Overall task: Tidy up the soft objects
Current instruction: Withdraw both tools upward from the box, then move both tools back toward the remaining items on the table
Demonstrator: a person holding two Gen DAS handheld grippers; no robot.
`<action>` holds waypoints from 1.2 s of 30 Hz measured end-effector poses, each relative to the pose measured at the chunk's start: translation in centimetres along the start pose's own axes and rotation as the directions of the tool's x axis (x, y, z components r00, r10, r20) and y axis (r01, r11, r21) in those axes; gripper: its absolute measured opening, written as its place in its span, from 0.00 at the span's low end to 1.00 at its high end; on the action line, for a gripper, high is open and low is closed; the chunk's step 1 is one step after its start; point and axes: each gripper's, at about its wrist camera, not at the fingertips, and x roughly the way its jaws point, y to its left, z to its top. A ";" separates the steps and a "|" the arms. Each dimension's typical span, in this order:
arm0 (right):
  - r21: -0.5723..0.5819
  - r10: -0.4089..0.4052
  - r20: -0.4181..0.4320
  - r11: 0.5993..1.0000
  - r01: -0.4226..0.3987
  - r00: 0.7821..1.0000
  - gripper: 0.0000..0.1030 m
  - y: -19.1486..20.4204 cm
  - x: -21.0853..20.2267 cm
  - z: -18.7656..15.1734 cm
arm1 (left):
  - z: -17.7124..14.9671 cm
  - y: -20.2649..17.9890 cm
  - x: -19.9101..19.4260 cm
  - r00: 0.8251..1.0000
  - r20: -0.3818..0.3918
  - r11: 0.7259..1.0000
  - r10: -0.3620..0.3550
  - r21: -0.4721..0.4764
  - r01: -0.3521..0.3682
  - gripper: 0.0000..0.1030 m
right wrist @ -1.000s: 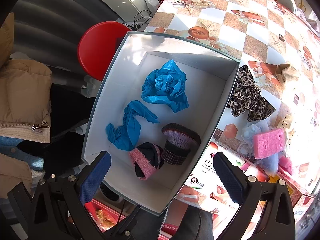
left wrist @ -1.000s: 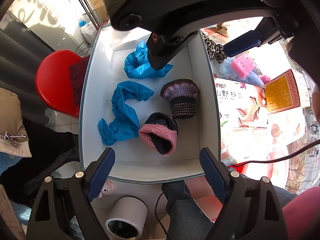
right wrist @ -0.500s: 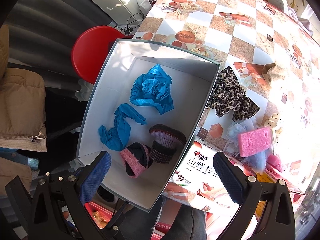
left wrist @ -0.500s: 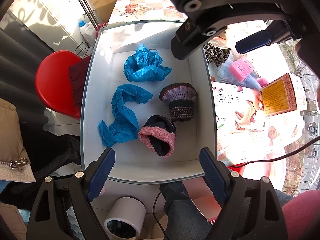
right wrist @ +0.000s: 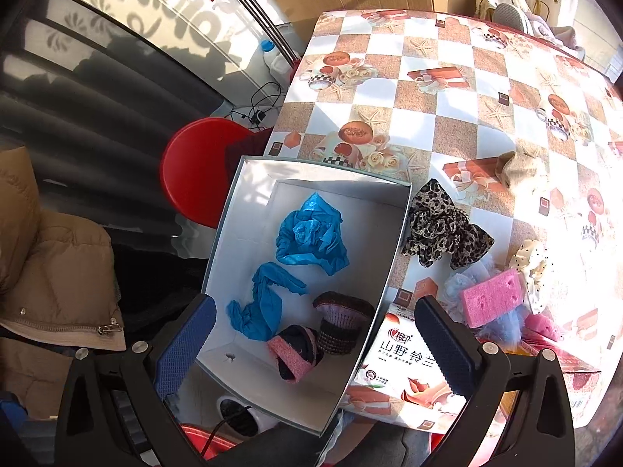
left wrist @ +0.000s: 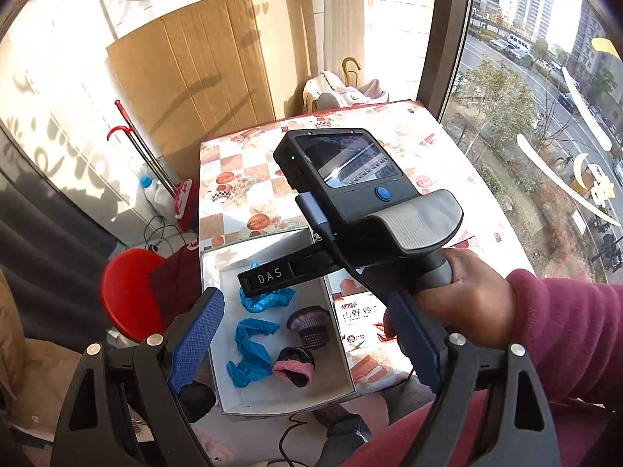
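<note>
Already the white box [right wrist: 249, 210], left of centre in the right-wrist view, holds four soft things: two crumpled blue covers [right wrist: 311, 233] lying upper and middle, and two knit cuffs [right wrist: 338, 323], one pink-edged, one purple-and-brown, side by side near its lower right wall. So the sorting looks partly done. Still out on the checkered table [right wrist: 447, 109], right of the box, are a leopard scrunchie [right wrist: 444, 229] just beside the box wall, a beige cloth [right wrist: 521, 171] farther up, a pink sponge [right wrist: 492, 297] and a dotted piece [right wrist: 533, 268] among pale lace at the right edge; these look like what remains. The right gripper [right wrist: 315, 346] hangs over the box's lower end, jaws wide, nothing between them. In the left-wrist view the left gripper [left wrist: 307, 346] is likewise spread wide and empty, with the box low in frame beyond it.
</note>
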 end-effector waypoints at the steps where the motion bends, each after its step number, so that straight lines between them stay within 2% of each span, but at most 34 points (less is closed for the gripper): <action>1: 0.007 0.003 0.004 1.000 -0.003 1.000 1.00 0.0 0.0 0.3 | 0.0 -0.2 0.0 1.000 0.008 1.000 0.004 0.010 -0.004 0.86; 6: 0.016 0.013 0.027 1.000 -0.014 1.000 1.00 0.1 -0.3 1.4 | -0.4 1.1 1.2 0.999 -0.042 1.000 0.002 -0.026 -0.003 0.86; 10: 0.015 0.020 0.030 1.000 -0.020 0.999 1.00 0.4 0.0 1.8 | -0.6 2.4 0.9 0.999 -0.032 0.998 0.005 -0.064 -0.007 0.86; 14: 0.011 0.039 0.038 0.999 -0.039 0.999 1.00 0.8 -0.1 1.9 | -0.7 2.6 1.1 0.999 -0.039 0.998 0.016 -0.062 -0.019 0.86; 21: 0.046 0.079 0.082 0.995 -0.083 0.993 1.00 -0.2 -1.5 1.8 | -0.8 3.7 1.5 0.999 -0.027 0.995 0.032 -0.091 -0.034 0.86; 28: 0.133 0.114 0.182 0.981 -0.139 0.977 1.00 -3.6 -5.7 0.6 | -1.0 5.6 1.9 0.997 -0.013 0.988 0.072 -0.138 -0.073 0.86; 32: 0.212 0.099 0.244 0.965 -0.153 0.965 1.00 -7.1 -8.8 -1.5 | -1.4 6.0 3.4 0.998 -0.048 0.986 0.044 -0.158 -0.051 0.86; 36: 0.325 0.040 0.270 0.937 -0.130 0.962 1.00 -11.6 -11.0 -4.3 | -2.0 5.4 5.7 0.995 -0.099 0.984 -0.012 -0.177 -0.006 0.86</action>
